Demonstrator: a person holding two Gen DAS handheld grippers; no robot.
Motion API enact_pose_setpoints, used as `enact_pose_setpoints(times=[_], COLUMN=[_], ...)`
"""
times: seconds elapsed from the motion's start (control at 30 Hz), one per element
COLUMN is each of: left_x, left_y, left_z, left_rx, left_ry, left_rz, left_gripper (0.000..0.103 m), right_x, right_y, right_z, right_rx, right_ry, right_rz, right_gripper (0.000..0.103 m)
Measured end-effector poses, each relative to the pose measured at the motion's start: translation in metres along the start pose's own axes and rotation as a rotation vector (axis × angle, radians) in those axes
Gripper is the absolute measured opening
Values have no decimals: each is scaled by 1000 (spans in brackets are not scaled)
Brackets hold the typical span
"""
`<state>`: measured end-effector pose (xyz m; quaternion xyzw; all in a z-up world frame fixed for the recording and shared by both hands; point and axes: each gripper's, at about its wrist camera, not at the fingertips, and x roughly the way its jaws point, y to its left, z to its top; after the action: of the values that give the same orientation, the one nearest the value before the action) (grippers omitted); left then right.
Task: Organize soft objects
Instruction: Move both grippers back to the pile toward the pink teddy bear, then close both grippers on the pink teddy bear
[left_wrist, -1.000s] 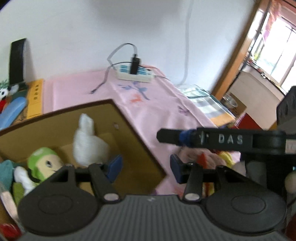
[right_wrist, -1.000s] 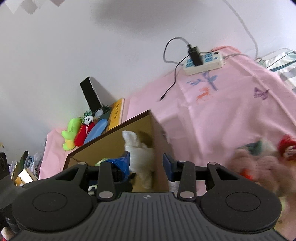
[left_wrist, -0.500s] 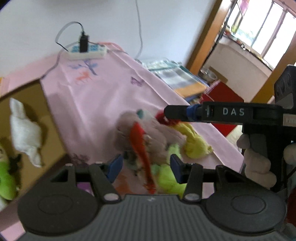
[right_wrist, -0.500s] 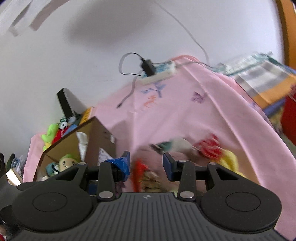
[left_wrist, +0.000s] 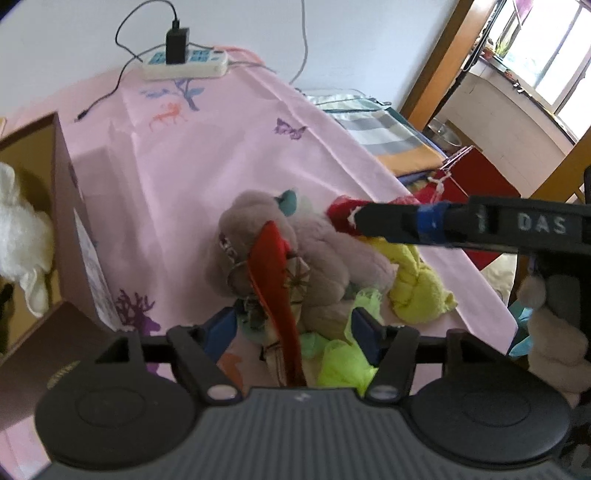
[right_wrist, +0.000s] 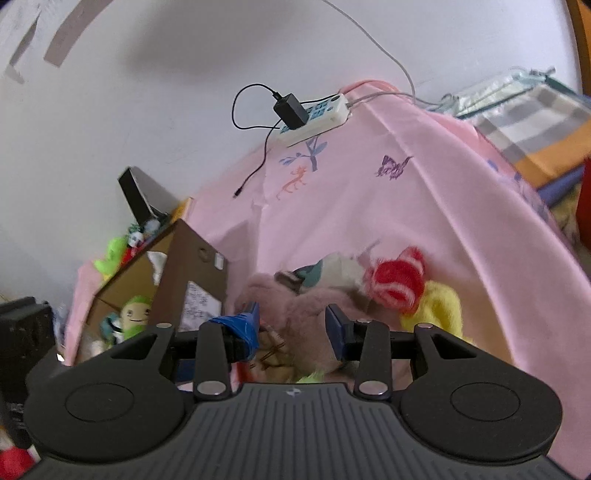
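Pink cloth (left_wrist: 229, 155), fuzzy plush pile (left_wrist: 317, 258), cardboard box (left_wrist: 70, 236)

A pink printed cloth (left_wrist: 229, 155) covers the desk. At the upper middle of the frame a white power strip (left_wrist: 184, 66) lies on it; a brown cardboard box (left_wrist: 70, 229) stands at left. A heap of plush toys (left_wrist: 295, 258) lies at centre, toward the cloth's right edge.

Toy pile (left_wrist: 295, 258) crowds your grippers
Cardboard box (left_wrist: 85, 251) walls your left; bare pink cloth (left_wrist: 221, 155) lies open beyond
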<state>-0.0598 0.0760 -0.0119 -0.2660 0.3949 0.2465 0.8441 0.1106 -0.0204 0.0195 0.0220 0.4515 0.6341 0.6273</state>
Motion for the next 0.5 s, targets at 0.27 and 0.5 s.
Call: enact_pose_setpoints(times=[0.27,0.5], left_x=[4,7], left_y=[-30,-34], left_z=[-15,-27], left_rx=[56,111], left_ry=[28,69], left_rz=[-136,-86], left_gripper=[62,62], right_x=[25,55], right_y=[-27,-46], right_z=[13,17], right_rx=[38,64], right_ry=[48,137], right_rz=[-8,7], right_gripper=[23,24])
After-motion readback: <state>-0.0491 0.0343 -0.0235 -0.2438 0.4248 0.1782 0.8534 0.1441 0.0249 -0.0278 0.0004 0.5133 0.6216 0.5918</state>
